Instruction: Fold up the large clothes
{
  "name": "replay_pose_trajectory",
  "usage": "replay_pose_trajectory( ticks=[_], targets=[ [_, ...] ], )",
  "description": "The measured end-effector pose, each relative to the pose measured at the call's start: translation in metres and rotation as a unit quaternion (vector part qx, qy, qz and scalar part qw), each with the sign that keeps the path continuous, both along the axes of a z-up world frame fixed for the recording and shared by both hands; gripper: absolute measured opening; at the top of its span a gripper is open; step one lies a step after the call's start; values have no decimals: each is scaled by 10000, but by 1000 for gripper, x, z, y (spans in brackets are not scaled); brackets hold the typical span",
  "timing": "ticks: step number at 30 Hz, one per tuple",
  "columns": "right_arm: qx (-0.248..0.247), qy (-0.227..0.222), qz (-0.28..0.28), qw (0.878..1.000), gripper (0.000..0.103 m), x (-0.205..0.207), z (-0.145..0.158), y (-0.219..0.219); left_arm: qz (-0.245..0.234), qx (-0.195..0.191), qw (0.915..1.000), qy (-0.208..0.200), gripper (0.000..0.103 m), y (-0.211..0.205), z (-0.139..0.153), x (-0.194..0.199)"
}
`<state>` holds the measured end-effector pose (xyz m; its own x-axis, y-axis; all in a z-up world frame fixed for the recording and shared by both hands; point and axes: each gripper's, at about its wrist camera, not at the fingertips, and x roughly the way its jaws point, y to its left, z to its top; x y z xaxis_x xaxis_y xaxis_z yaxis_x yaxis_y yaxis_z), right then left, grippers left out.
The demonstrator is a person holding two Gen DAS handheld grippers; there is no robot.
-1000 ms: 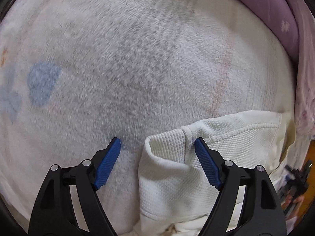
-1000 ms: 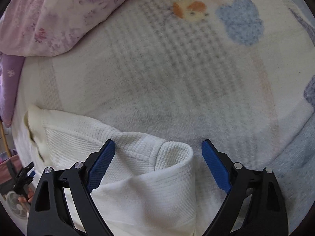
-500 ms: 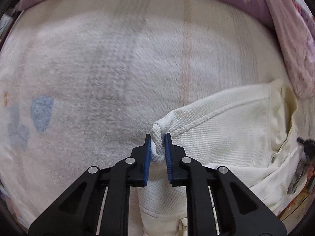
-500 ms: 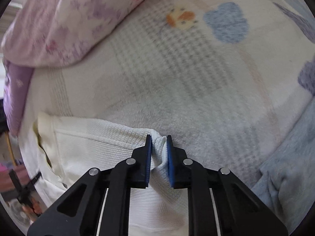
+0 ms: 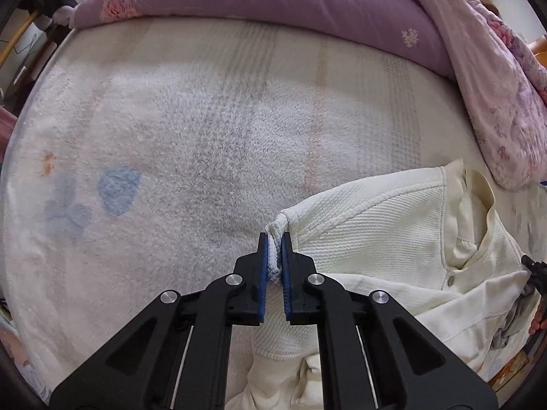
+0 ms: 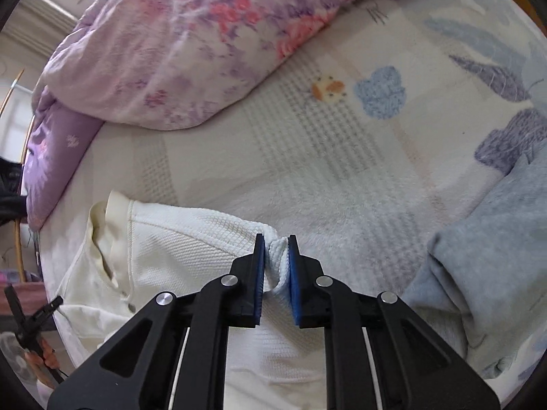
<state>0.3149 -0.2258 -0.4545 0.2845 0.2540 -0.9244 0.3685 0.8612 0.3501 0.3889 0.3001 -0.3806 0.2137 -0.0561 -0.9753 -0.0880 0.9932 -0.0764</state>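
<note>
- Left tool (image 5: 274,239) is clamping a bunched fold of the cream waffle-knit shirt (image 5: 376,235); its jaws are closing, with fabric pinched between the blue pads (image 5: 262,266).
- Right tool (image 6: 276,241) is pinching another bunched fold of the same shirt (image 6: 191,249), its jaws nearly together on the cloth.
- Shirt is lying on the bed, on the white fleece blanket (image 5: 191,143), collar and button placket (image 5: 454,263) pointing toward the bed edge.
- Blanket is showing pale blue flower prints (image 5: 118,189) and a small orange-and-cream animal print (image 6: 328,89).
- Purple quilt (image 5: 307,10) and pink floral quilt (image 6: 191,41) are lying bunched along the far side of the bed.
- Grey-blue garment (image 6: 492,249) is lying on the blanket just to the right of the right tool.
- No brand, label or readable writing is showing on anything.
</note>
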Motion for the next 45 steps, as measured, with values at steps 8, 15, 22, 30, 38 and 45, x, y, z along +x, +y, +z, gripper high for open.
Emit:
replay_pose_trajectory(
  ticks=[8, 15, 22, 30, 38, 45],
  targets=[
    [69, -177, -78, 9998, 11, -22, 26, -2, -15, 52, 9998, -168, 7, 4, 34, -18],
    [-17, -336, -1, 9994, 11, -46, 56, 10, -87, 102, 9997, -221, 6, 1, 59, -44],
    [-228, -539, -23, 9983, 11, -84, 93, 21, 63, 34, 9999, -108, 6, 6, 79, -79],
    [-266, -621, -270, 9973, 11, -135, 134, 18, 71, 305, 9994, -109, 6, 14, 117, -128],
    [-623, -609, 88, 9962, 11, -205, 167, 34, 266, 232, 9993, 88, 5, 24, 149, -205],
    [-804, -301, 344, 9957, 11, -285, 151, 51, 462, 135, 9979, 425, 4, 25, 136, -286]
  ],
)
